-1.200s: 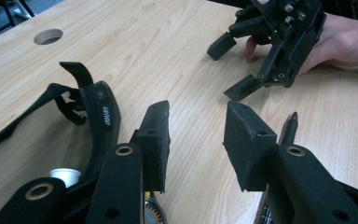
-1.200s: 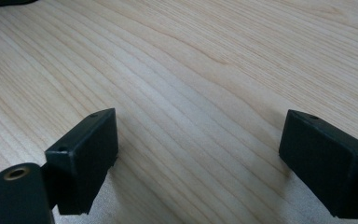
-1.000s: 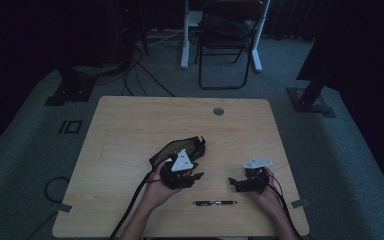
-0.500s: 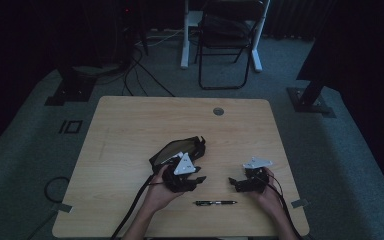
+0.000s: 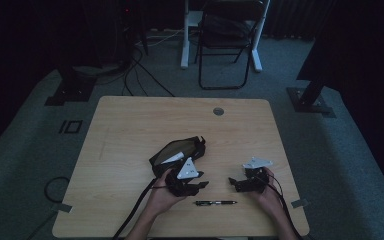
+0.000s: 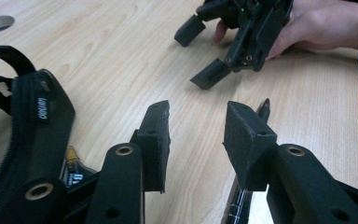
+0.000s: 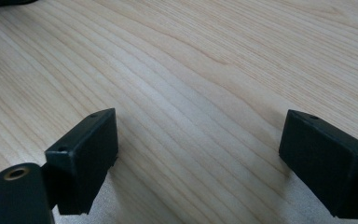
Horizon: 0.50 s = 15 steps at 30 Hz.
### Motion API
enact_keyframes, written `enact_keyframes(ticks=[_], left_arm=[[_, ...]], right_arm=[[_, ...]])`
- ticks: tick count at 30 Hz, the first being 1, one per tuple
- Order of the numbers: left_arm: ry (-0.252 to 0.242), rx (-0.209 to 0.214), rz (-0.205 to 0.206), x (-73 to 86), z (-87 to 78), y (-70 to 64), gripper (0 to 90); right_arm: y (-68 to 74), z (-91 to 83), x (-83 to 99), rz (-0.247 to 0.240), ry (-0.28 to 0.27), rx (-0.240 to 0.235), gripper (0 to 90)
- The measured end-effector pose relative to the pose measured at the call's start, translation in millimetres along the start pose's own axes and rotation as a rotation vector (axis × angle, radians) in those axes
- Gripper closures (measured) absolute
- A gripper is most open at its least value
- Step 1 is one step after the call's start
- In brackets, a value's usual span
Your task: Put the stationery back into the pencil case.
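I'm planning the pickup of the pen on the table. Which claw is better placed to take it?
Left, probably. The left claw is open and low, with the pen just past its right jaw. The right claw is open too, but faces bare table.

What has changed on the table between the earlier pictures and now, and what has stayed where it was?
The left gripper has drawn back from the open pouch toward the person and turned toward the pen, its jaws open and empty. Nothing was picked up or released. The right gripper, open, the pouch and the pen have stayed where they were.
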<state>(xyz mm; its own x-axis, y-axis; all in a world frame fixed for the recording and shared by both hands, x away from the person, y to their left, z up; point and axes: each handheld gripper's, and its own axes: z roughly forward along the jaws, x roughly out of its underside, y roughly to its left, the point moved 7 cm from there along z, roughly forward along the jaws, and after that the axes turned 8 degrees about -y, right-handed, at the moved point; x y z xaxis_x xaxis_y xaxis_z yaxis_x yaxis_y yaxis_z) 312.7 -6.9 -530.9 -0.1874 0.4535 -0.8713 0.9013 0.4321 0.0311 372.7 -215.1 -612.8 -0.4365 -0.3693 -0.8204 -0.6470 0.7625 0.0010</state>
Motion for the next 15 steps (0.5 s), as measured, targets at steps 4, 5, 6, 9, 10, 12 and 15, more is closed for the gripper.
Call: enact_keyframes(ticks=[4, 5, 6, 9, 10, 12, 15], left_arm=[[0.008, 0.013, 0.001, 2.6, 2.7, -3.6, 60.7], [0.007, 0.012, 0.001, 3.0, 3.2, -4.0, 60.7], [0.009, 0.016, 0.001, 3.7, 3.7, -4.8, 60.7], [0.012, 0.021, 0.002, 5.4, 5.0, -6.8, 60.7], [0.013, 0.023, 0.003, 6.0, 5.5, -7.6, 60.8], [0.015, 0.027, 0.000, 7.4, 6.6, -9.2, 60.7], [0.018, 0.031, 0.002, 9.2, 8.3, -11.0, 60.6]], right_arm=[[-0.1, -0.1, 0.1, -0.002, 0.001, 0.000, 11.6], [-0.1, -0.1, 0.1, -0.002, 0.001, 0.000, 11.6], [-0.1, -0.1, 0.1, -0.001, 0.001, 0.000, 11.6], [-0.1, -0.1, 0.1, -0.002, 0.001, 0.000, 11.6], [-0.1, -0.1, 0.1, -0.002, 0.001, 0.000, 11.6], [-0.1, -0.1, 0.1, -0.001, 0.001, 0.000, 11.6], [-0.1, -0.1, 0.1, -0.001, 0.001, 0.000, 11.6]])
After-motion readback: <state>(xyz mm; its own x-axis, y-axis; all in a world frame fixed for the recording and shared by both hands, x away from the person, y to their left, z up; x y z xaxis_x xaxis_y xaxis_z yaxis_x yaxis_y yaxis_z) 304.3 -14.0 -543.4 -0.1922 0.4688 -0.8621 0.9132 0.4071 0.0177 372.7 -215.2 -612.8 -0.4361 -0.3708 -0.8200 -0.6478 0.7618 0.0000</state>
